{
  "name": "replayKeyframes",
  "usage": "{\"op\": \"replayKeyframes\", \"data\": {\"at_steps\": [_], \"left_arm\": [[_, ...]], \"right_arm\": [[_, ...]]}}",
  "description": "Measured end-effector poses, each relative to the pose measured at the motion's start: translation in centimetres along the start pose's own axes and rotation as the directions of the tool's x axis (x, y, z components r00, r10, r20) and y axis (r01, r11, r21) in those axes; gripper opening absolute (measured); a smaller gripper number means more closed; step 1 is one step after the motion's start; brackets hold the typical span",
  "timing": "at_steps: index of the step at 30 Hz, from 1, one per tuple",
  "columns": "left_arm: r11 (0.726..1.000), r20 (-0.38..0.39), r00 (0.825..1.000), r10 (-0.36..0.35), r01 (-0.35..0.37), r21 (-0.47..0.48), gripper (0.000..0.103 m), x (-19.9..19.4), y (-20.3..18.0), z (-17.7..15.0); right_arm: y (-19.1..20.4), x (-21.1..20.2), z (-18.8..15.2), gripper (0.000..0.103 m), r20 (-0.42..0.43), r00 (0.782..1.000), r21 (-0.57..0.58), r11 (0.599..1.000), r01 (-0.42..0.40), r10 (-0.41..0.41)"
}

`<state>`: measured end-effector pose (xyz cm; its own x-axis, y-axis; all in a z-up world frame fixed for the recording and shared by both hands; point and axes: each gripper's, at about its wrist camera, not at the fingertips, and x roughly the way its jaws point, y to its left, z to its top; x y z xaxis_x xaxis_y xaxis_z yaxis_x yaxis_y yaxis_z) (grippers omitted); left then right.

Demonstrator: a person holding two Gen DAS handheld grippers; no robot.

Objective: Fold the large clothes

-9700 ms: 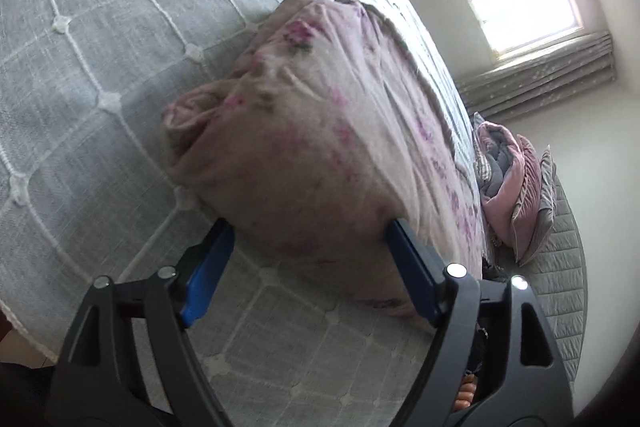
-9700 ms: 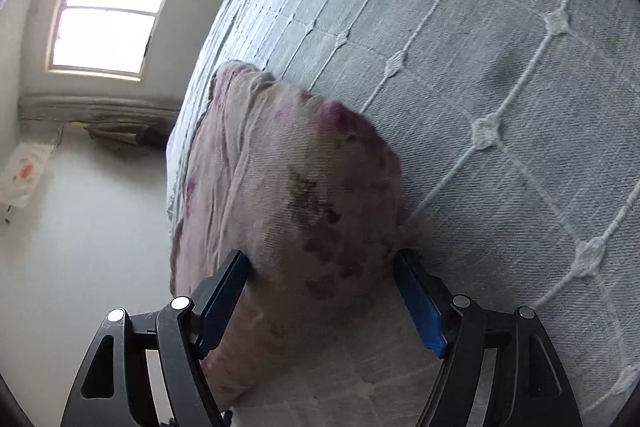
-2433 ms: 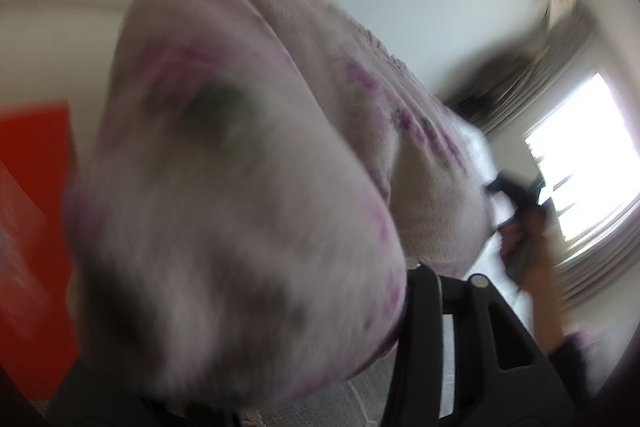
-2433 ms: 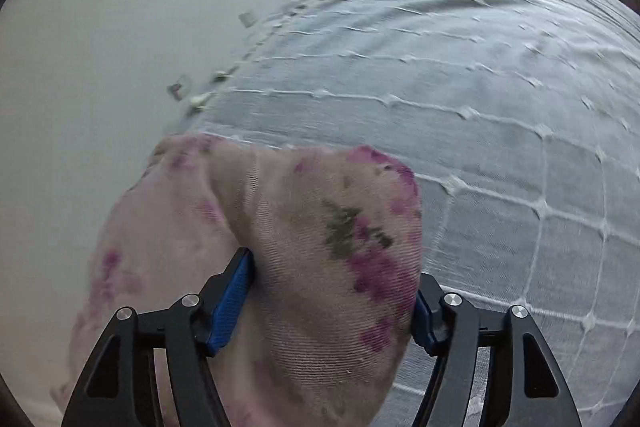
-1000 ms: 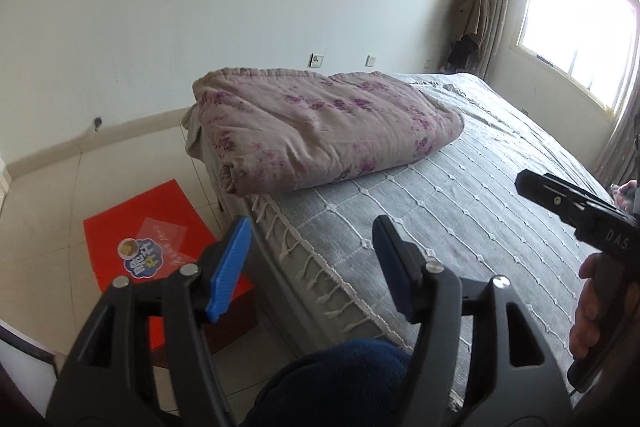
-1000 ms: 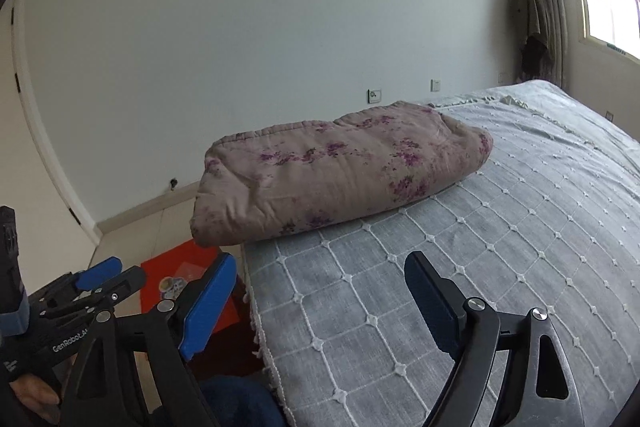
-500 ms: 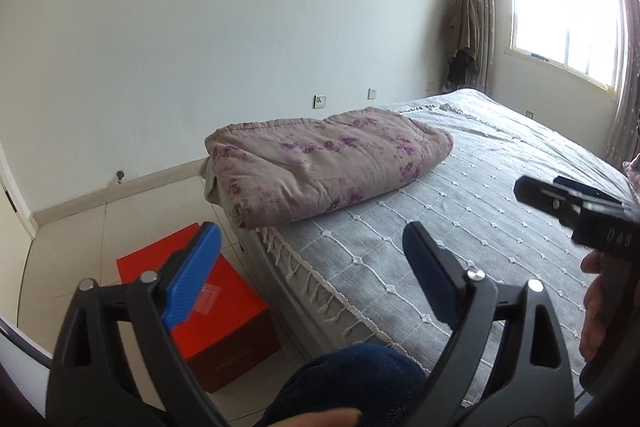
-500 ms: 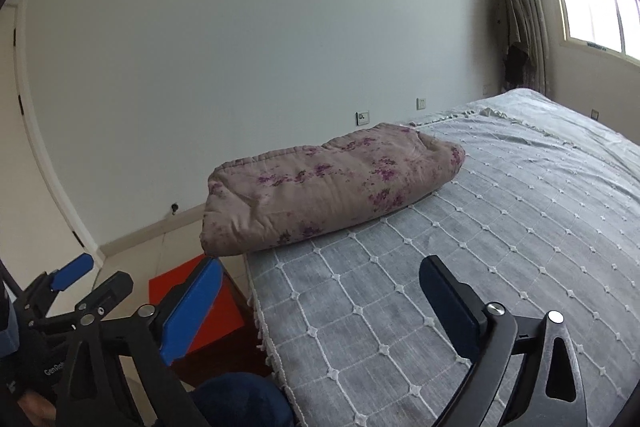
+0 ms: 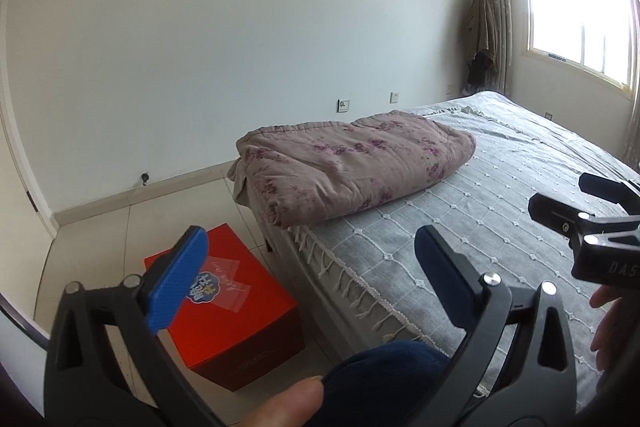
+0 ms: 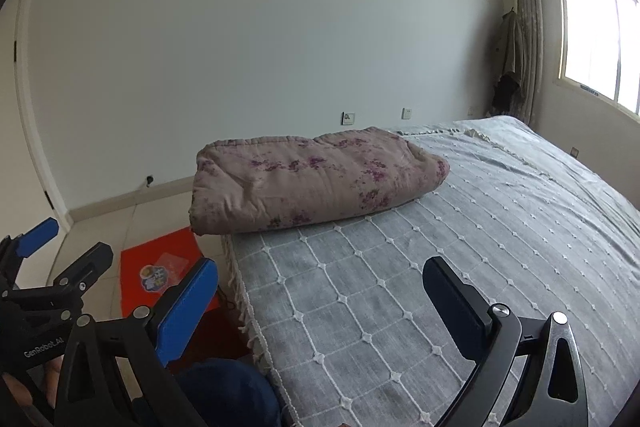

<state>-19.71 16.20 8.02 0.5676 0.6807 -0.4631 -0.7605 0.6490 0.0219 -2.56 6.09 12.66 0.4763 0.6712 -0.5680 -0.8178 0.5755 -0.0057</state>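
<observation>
A pink floral quilt (image 9: pixel 352 163) lies folded in a thick bundle at the near corner of the bed; it also shows in the right wrist view (image 10: pixel 316 179). Its left end overhangs the bed edge a little. My left gripper (image 9: pixel 308 267) is open and empty, well back from the quilt, over the bed's edge. My right gripper (image 10: pixel 324 303) is open and empty, above the grey bedspread (image 10: pixel 460 247), also well short of the quilt. Each gripper shows at the edge of the other's view.
A red box (image 9: pixel 228 307) stands on the tiled floor beside the bed, left of the fringe edge (image 9: pixel 340 283). A white wall runs behind. A window (image 9: pixel 580 23), curtains and hanging coats are at the far right. My blue-clad knee (image 9: pixel 380 379) is low in view.
Both grippers held the quilt bundle earlier, carried it to the bed corner and let go. In the last second both have drawn back and opened wider.
</observation>
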Motion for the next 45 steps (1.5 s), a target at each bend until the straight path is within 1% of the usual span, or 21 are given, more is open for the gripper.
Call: {"op": "replayKeyframes", "data": {"at_steps": [3,8,14,19,27,45], "left_arm": [[1.0,0.0,1.0,0.014,-0.014,-0.008,0.103,-0.2,0.6,0.0],[1.0,0.004,1.0,-0.001,0.001,-0.001,0.103,-0.5,0.7,0.0],[1.0,-0.006,1.0,-0.016,0.016,0.012,0.103,-0.6,0.0,-0.2],[1.0,-0.013,1.0,-0.024,0.024,-0.003,0.103,-0.4,-0.3,-0.1],[1.0,-0.018,1.0,-0.012,0.012,0.001,0.103,-0.3,-0.8,-0.2],[1.0,-0.052,0.999,-0.016,0.017,0.013,0.103,0.5,-1.4,-0.6]], "right_arm": [[0.4,0.8,-0.3,0.103,-0.036,0.999,-0.001,1.0,0.01,-0.01],[1.2,1.3,-0.7,0.103,-0.074,0.997,-0.008,1.0,0.023,-0.023],[1.0,0.6,-0.7,0.103,-0.057,0.996,-0.009,0.998,0.06,-0.061],[0.7,0.2,-0.4,0.103,-0.042,0.995,-0.01,0.996,0.086,-0.087],[0.7,0.1,-0.3,0.103,-0.032,0.996,-0.015,0.996,0.088,-0.088],[0.8,1.2,-0.7,0.103,-0.055,0.995,-0.022,0.996,0.084,-0.085]]}}
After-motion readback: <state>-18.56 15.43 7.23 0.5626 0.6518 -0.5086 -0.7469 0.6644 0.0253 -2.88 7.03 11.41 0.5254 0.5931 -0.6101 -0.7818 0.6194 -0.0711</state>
